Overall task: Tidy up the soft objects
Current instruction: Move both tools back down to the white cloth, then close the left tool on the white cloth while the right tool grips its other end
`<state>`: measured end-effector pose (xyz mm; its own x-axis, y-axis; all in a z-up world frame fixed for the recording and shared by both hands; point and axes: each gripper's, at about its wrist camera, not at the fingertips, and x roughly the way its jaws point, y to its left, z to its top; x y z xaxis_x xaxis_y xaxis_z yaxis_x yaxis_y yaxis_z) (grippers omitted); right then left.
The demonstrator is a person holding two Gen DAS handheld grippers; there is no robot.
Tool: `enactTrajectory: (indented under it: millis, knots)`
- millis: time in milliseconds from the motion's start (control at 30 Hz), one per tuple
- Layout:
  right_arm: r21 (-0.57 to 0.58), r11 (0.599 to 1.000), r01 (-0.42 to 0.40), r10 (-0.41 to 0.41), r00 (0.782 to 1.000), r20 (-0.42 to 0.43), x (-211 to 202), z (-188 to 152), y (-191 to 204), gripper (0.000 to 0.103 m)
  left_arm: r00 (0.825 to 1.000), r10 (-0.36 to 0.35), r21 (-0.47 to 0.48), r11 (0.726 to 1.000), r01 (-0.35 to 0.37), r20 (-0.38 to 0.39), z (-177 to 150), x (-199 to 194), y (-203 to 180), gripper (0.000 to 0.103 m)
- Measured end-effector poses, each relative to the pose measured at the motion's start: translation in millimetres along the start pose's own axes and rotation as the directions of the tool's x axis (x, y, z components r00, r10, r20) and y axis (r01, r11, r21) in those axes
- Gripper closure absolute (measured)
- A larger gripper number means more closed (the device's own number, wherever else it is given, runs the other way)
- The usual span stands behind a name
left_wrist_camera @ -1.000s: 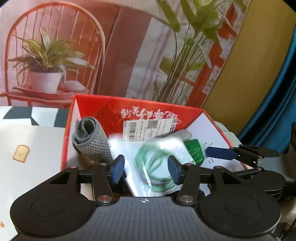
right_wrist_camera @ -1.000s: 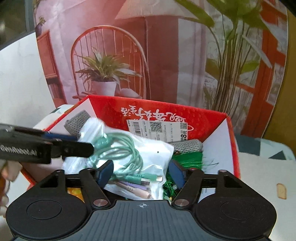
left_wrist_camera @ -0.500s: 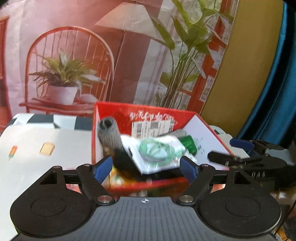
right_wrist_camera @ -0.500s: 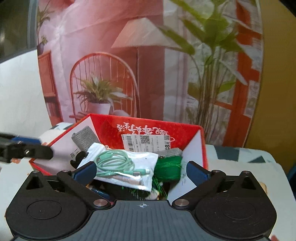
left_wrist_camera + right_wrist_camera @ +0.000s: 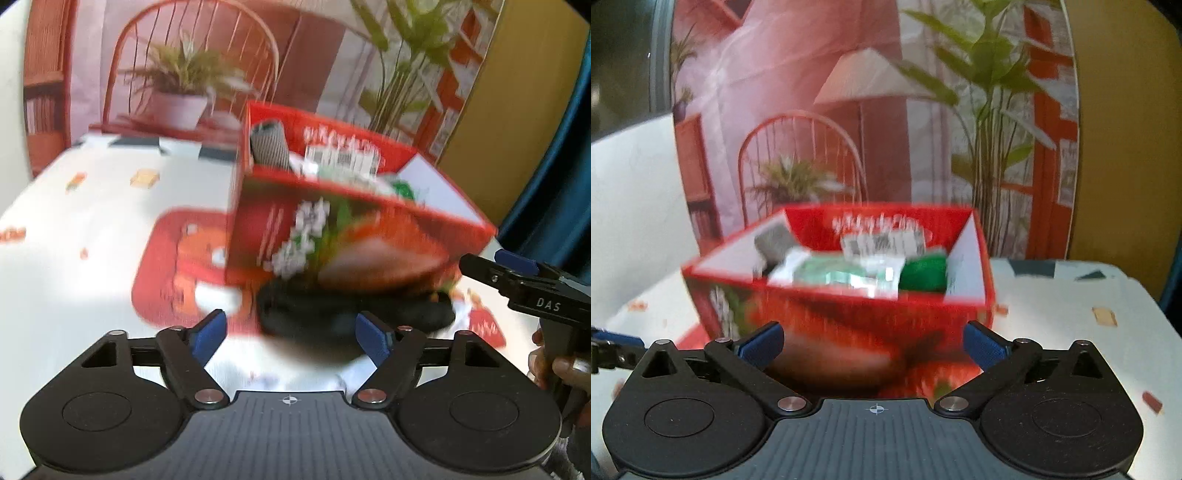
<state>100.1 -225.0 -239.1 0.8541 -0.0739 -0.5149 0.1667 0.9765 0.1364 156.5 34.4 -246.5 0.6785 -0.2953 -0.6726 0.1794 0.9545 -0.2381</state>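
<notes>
Left wrist view, your left tongs [image 5: 291,338] just narrowed but gaping, empty, dark bundle [image 5: 354,310] beyond on tabletop [image 5: 74,266] before red box [image 5: 332,229], right wrist view, your right tongs [image 5: 873,345] spread wide, empty, box holding green bundle [image 5: 923,275].

the box [image 5: 849,314] stands on the table [image 5: 1071,314]. in it, a roll [image 5: 774,240] lies left, a bag [image 5: 842,275] in the middle, a bundle [image 5: 923,275] right.

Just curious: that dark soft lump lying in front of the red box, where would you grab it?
Pinch the dark bundle across its narrow middle, coming from above on the near side; it lies long and low against the red box, whose wall blocks the far side. It is blurred.
</notes>
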Motion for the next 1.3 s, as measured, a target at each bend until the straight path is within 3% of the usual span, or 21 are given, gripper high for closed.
enactTrajectory:
  millis: [367,933,1100,1300]
  knots:
    - [-0.059,0.998,-0.006,0.001,0.996,-0.094,2.1,-57.8,3.7,0.0,0.996,0.003,-0.007,1.0,-0.004,-0.086,-31.0,7.2,-4.9,0.029]
    - [-0.131,0.991,0.019,-0.041,0.984,-0.171,32.5,-75.9,0.7,0.001,0.992,0.021,0.009,1.0,-0.02,-0.125,-39.6,13.0,-7.7,0.033]
    - [-0.162,0.987,0.007,-0.037,0.982,-0.183,34.3,-78.3,6.3,0.006,0.991,0.048,0.015,0.999,-0.046,-0.122,-43.2,14.5,-6.3,0.047]
    - [-0.213,0.977,-0.012,-0.027,0.984,-0.177,32.6,-80.9,15.1,0.01,0.992,0.055,0.016,0.998,-0.053,-0.109,-44.6,15.1,-3.0,0.057]
